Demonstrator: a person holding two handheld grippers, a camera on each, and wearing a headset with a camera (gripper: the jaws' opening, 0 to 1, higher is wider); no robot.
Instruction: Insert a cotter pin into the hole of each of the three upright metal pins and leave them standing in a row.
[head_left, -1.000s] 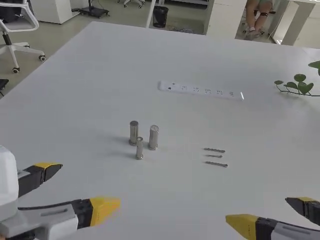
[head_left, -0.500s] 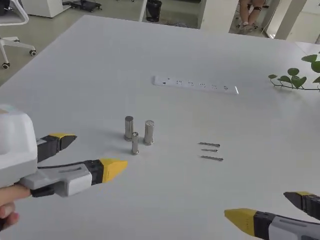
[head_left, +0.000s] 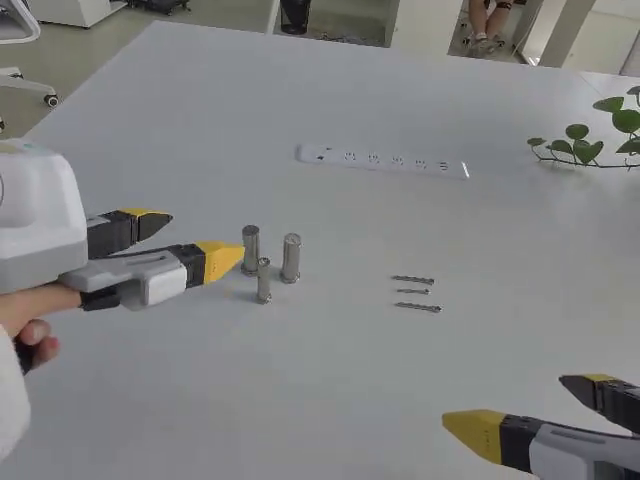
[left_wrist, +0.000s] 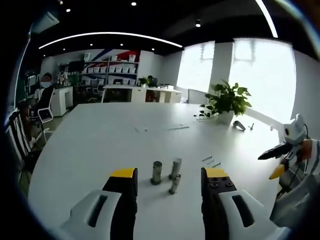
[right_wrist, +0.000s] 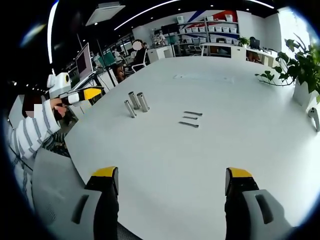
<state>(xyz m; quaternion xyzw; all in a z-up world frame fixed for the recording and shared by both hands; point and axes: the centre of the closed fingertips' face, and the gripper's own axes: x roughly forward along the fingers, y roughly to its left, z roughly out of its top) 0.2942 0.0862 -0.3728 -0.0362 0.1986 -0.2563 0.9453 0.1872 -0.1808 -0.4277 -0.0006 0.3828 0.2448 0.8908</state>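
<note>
"Starting nearest: how do the jaws stand?"

"The right gripper hangs low over the near edge of the table, jaws spread wide, nothing between them. The left gripper is farther in, also spread and empty. In the head view its nearer yellow tip is just beside the pins — whether it touches one, I cannot tell."

"And the pins themselves?"

"Three, upright, in a tight cluster: two behind, a smaller one in front. In the left gripper view they stand ahead of the tips, in the gap between the jaws."

"The cotter pins?"

"Three cotter pins lie flat on the table to the right of the pins, well apart from them — roughly parallel, one behind another."

"Beyond that?"

"A white strip of sockets lies across the table, and a plant trails in at the far right edge."
</note>
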